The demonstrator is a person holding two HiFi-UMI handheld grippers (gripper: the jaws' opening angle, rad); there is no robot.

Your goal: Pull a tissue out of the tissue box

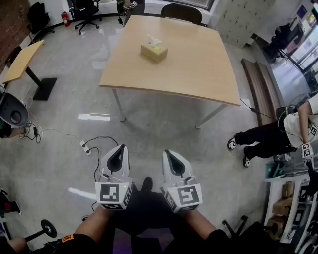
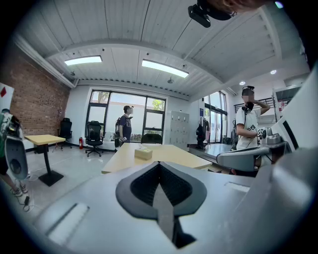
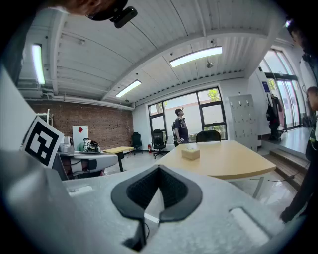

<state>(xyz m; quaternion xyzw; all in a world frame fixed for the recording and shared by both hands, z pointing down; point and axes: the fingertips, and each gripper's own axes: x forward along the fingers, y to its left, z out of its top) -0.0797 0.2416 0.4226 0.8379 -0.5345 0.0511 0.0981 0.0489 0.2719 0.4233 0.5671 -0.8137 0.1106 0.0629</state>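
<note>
Clearly the pull has not begun: the left claw (image 1: 121, 147) and the right claw (image 1: 167, 153) hang side by side, low and close to the person, each pressed together at the tips with nothing pinched. I read this as a resting carry, both pointing toward the work. The tissue box (image 1: 154, 51) sits well ahead of both claws on the bench (image 1: 198, 69). A tissue (image 1: 154, 40) stands up from its slot, ready to be nipped.

Between the claws and the bench lies open floor (image 1: 149, 124). A power strip (image 1: 85, 147) lies just left of the left claw and may catch a foot on the way in. Well right of the right claw, a seated person (image 1: 268, 136) stretches legs toward the bench corner. Beyond the box are a chair (image 1: 181, 12) and a standing person (image 3: 180, 126).
</note>
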